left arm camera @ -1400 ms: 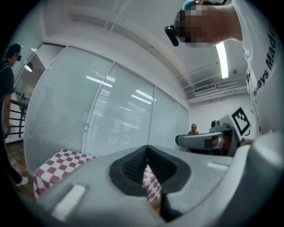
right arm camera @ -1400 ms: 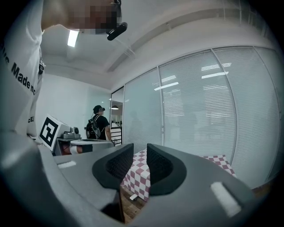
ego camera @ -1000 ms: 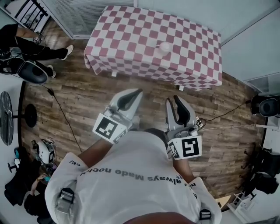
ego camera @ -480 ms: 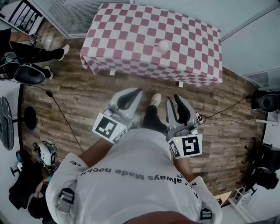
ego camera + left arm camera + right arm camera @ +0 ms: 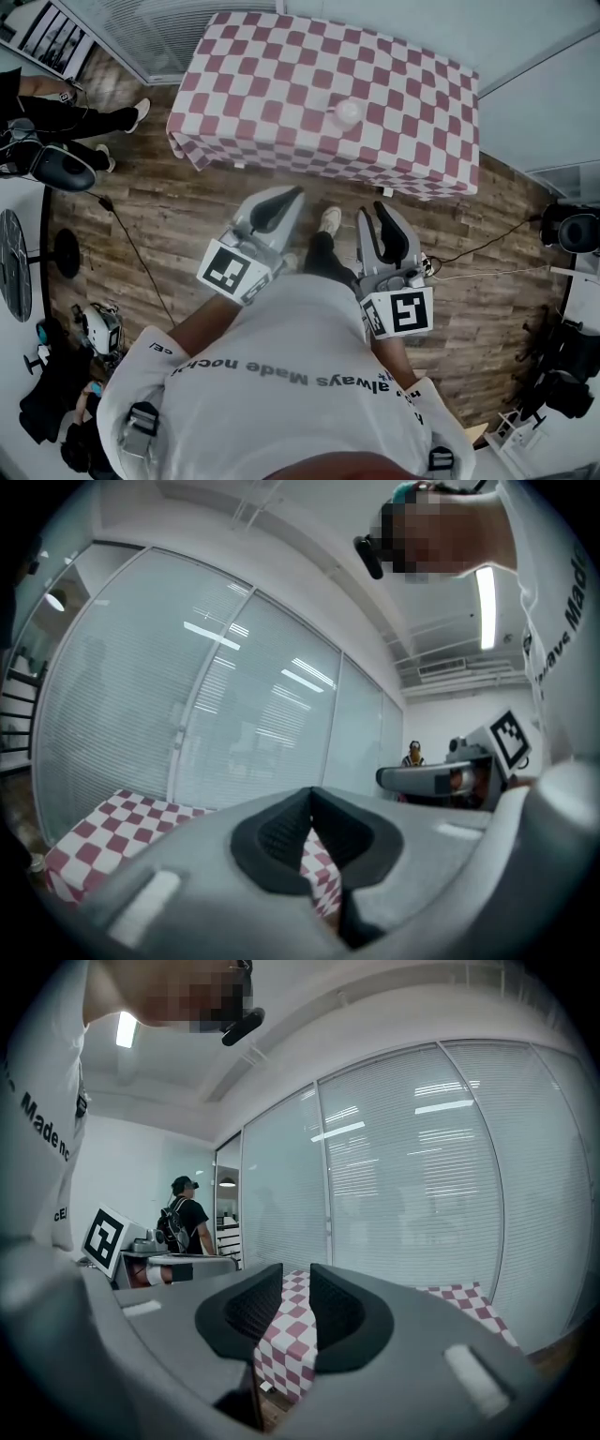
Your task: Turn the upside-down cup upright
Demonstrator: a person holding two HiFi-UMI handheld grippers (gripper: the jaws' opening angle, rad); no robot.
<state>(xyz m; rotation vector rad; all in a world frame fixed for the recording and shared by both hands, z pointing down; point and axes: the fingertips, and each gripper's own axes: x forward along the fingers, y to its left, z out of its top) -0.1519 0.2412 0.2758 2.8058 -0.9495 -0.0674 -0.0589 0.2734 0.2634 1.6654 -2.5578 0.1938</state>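
Observation:
A pale cup (image 5: 348, 112) stands upside down on the table with the red-and-white checked cloth (image 5: 272, 84), right of its middle. I hold both grippers close to my body, over the wooden floor and short of the table's near edge. The left gripper (image 5: 289, 196) is shut with nothing in it, and its own view shows the jaws (image 5: 311, 795) meeting above the cloth (image 5: 94, 829). The right gripper (image 5: 371, 215) is shut and empty too, with only a thin slit (image 5: 296, 1277) through which the cloth (image 5: 286, 1340) shows. Neither gripper view shows the cup.
Glass walls with blinds stand behind the table. A seated person (image 5: 66, 108) is at the far left, another person (image 5: 187, 1218) stands by a doorway. A cable (image 5: 131, 239) runs across the floor on the left, a round stand base (image 5: 64, 248) beside it. Dark equipment (image 5: 572, 225) sits at the right.
I have stepped towards the table: its near edge sits lower in the head view and my foot shows between the grippers. Both grippers stay shut and level.

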